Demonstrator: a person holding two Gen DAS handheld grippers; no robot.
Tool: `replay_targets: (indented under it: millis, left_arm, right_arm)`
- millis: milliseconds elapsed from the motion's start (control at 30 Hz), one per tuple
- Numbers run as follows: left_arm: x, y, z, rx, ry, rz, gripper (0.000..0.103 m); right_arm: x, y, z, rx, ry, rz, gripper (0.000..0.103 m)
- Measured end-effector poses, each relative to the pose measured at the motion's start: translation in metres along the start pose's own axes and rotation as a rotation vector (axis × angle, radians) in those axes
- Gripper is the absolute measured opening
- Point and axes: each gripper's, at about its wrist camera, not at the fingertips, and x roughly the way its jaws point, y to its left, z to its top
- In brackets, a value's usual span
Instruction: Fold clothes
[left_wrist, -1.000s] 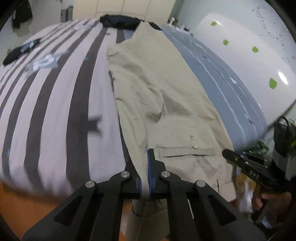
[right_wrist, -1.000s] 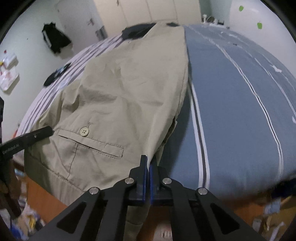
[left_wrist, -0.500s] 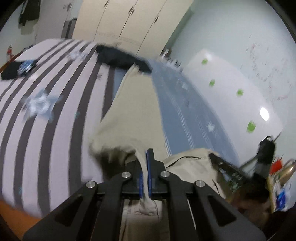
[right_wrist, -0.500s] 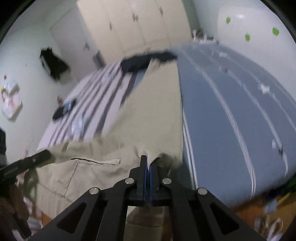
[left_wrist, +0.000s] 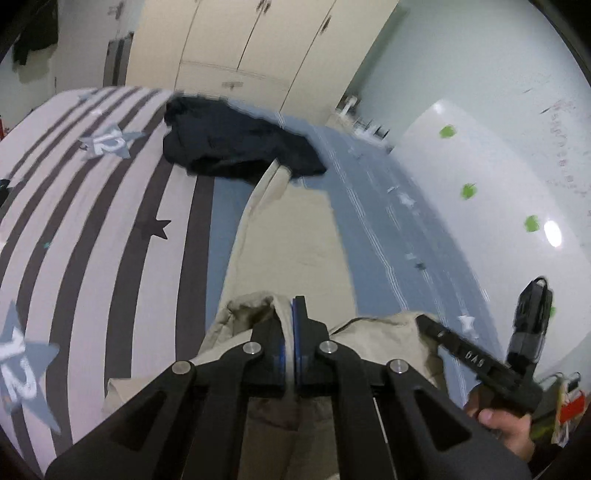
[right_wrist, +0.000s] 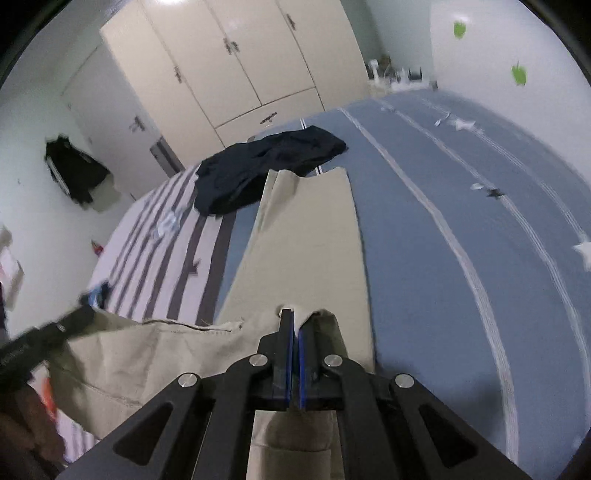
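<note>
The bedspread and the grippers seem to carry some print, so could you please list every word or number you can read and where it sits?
"12": on the grey-blue star patch at the far end of the striped bedspread.
"12": on the near star patch, at a tilt.
Embossed letters on the right gripper: too blurred to read.
Print on the left gripper: blurred, unreadable.
Scribbles on the wall: illegible.

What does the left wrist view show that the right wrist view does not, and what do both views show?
Only the left wrist view shows the person's hand holding the right gripper, and grey stars printed with 12 on the striped side of the bedspread.

Only the right wrist view shows dark clothing hanging on the wall and the left gripper seen from the side.

Both show the beige trousers clamped at the waist end by shut jaws, the dark garment at their far end, the cream wardrobe and the blue side of the bedspread.
</note>
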Motion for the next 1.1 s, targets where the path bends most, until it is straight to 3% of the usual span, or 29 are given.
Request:
replay_targets:
  millis: [33,167,200,300,367,433,500,600,800,900,1000,1100]
  left_arm:
    - [0.018,0.004,0.01,-0.034,0.028,0.001,0.003]
    - [0.079,0.013,0.042,-0.11,0.133,0.032,0.041]
    - [0.084,0.016,0.046,-0.127,0.124,0.028,0.043]
    - [0.079,0.024,0.055,-0.167,0.062,0.005,0.061]
    - [0.07,0.033,0.058,-0.175,0.025,-0.031,0.067]
    - [0.06,0.043,0.053,-0.155,0.003,-0.012,0.068]
    - [0.053,0.058,0.041,-0.142,0.035,0.04,0.068]
    - [0.042,0.085,0.006,-0.15,0.104,0.077,0.068]
    - [0.033,0.134,-0.084,-0.184,0.282,0.189,0.068]
    - [0.045,0.146,-0.102,-0.169,0.31,0.245,0.068]
    - [0.062,0.156,-0.108,-0.193,0.324,0.22,0.066]
    - [0.057,0.141,-0.098,-0.113,0.239,0.175,0.021]
  right_arm:
    - [0.017,-0.007,0.013,0.006,0.02,-0.012,0.002]
    - [0.084,-0.03,0.054,0.045,0.139,0.005,0.006]
    - [0.104,-0.037,0.06,0.061,0.198,0.022,0.01]
    - [0.142,-0.054,0.074,0.094,0.313,0.037,0.048]
    - [0.142,-0.065,0.079,0.115,0.317,0.048,0.053]
    - [0.126,-0.073,0.078,0.106,0.248,0.055,0.056]
    - [0.108,-0.076,0.065,0.061,0.195,0.032,0.062]
    - [0.092,-0.073,0.031,-0.009,0.214,-0.017,0.062]
    - [0.074,-0.042,-0.039,-0.102,0.27,-0.002,0.062]
    - [0.083,-0.028,-0.054,-0.123,0.274,-0.027,0.062]
    - [0.099,-0.029,-0.057,-0.086,0.256,-0.073,0.062]
    - [0.115,-0.034,-0.051,-0.05,0.236,-0.113,0.062]
